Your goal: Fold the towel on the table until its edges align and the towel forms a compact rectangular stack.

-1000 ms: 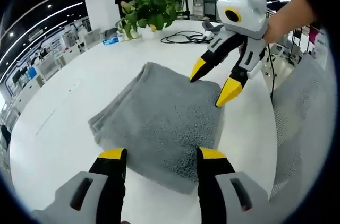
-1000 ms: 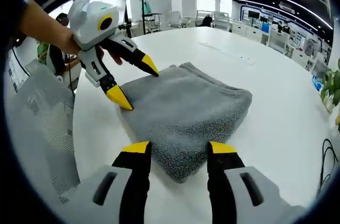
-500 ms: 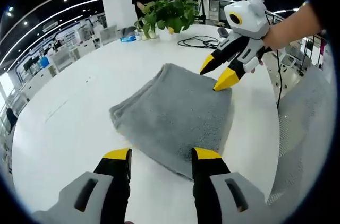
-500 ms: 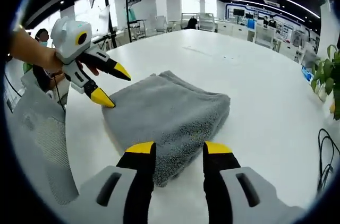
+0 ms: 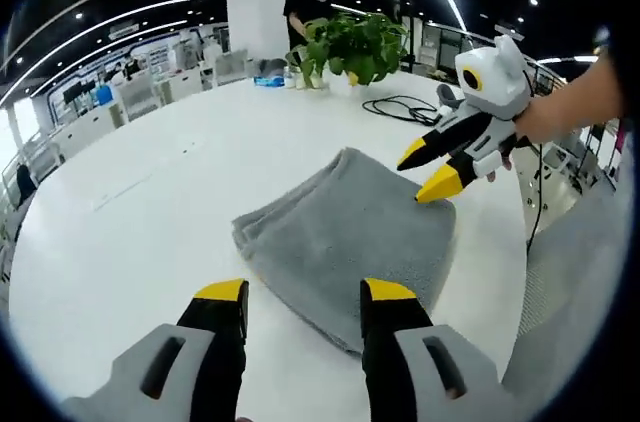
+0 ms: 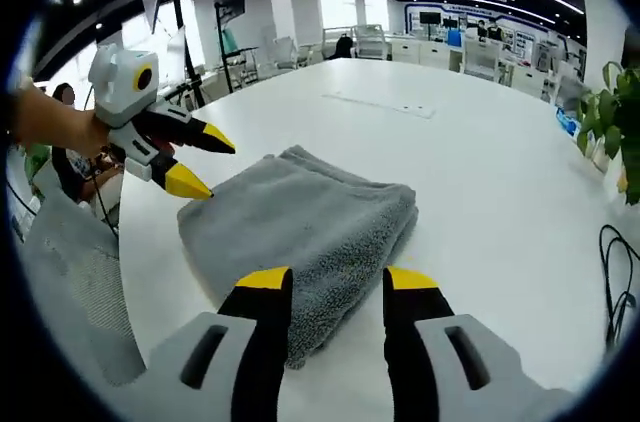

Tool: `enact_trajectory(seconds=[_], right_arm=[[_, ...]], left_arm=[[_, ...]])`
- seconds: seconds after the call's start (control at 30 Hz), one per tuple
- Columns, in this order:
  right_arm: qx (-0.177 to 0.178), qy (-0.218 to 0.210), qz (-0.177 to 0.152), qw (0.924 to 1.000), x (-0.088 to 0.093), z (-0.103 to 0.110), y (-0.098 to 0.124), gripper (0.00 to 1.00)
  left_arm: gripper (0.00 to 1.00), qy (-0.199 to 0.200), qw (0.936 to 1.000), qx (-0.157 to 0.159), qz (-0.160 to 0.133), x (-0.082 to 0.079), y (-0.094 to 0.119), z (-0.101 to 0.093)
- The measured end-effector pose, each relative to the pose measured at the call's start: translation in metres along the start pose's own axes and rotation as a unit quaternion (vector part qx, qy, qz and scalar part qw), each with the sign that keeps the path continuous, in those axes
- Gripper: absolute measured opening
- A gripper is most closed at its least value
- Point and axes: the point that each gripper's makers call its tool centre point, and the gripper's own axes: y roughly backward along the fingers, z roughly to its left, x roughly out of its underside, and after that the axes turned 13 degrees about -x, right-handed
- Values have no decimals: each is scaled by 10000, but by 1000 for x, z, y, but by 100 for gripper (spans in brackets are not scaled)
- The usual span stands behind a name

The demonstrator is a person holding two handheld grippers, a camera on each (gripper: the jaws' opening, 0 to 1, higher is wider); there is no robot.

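A grey towel (image 5: 345,235) lies folded into a thick rectangle on the white table (image 5: 150,202). My left gripper (image 5: 303,292) stands open just short of the towel's near edge, nothing between its yellow-tipped jaws. In the same view my right gripper (image 5: 432,168) hovers open over the towel's far right corner, held by a hand. The right gripper view shows the towel (image 6: 290,227) from the opposite side, with my right gripper (image 6: 327,280) open above its near edge and my left gripper (image 6: 198,162) open at the towel's far left corner.
A potted plant (image 5: 352,42) and a coiled black cable (image 5: 400,110) sit at the table's far end, where a person (image 5: 310,2) stands. A grey mesh chair back (image 5: 575,312) is close at the table's edge. Plant leaves (image 6: 612,117) and cable (image 6: 615,272) show in the right gripper view.
Both grippers have drawn back and up from the towel, so it looks smaller and farther. The towel lies as it did, and both grippers stay open.
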Motion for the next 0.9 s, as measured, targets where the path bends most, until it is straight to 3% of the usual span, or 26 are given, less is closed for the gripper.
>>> enact_trajectory(seconds=[0.07,0.2,0.43,0.5,0.6,0.67,0.9], right_arm=[[23,-88,-7,10000,0,-2,-2,36],[86,-335,52,9994,5,-6,-9,36],[-42,-610,109,9981,13,-5,-18,35],[-74,-658,145,9977,15,-7,-20,35],[-137,-715,203,9971,18,-7,-24,32],[-158,-676,265,9972,20,-6,-26,32],[-138,-703,221,9972,16,-17,-32,30]], left_arm=[[46,570,9981,48,206,4,-3,-1],[46,693,9967,92,410,11,-10,-3],[42,699,9950,209,676,22,-21,-6],[41,694,9947,238,725,22,-22,-7],[32,525,9949,422,747,20,-25,-15],[30,279,9956,414,789,21,-29,-16],[29,415,9948,458,807,16,-43,-9]])
